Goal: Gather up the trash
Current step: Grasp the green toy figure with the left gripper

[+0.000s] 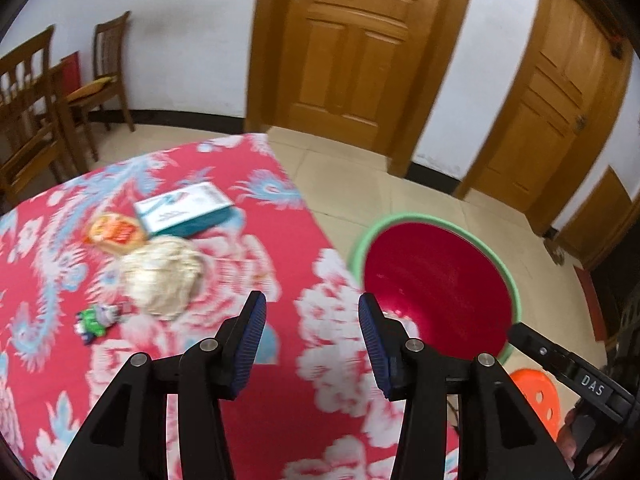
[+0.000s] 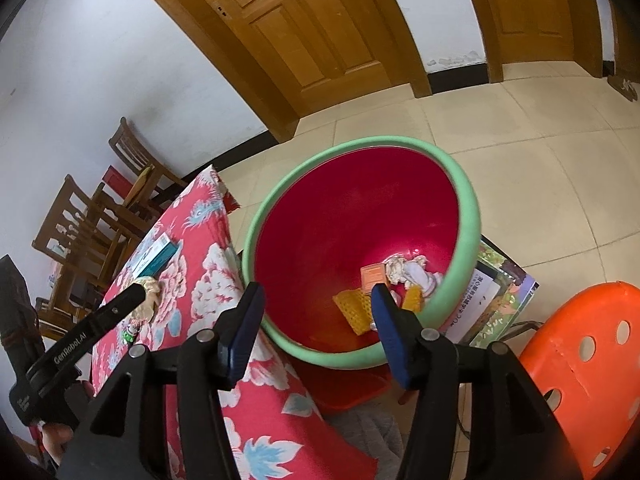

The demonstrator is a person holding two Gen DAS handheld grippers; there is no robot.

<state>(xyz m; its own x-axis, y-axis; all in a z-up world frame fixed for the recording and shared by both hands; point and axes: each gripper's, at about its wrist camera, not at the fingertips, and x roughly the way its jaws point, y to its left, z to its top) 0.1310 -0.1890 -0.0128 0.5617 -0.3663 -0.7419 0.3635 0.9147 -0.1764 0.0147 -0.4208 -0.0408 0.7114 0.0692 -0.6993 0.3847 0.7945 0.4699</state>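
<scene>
Orange stool (image 2: 580,364), wooden chairs (image 1: 36,120), doors (image 1: 352,48).

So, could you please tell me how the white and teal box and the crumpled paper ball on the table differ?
The white and teal box is flat and rectangular with sharp edges; the crumpled paper ball is rounded and wrinkled. The box is printed in white and teal, while the ball is plain cream. The box lies farther from the left gripper, the ball nearer. Both rest on the floral tablecloth, not yet in the red bin.
</scene>
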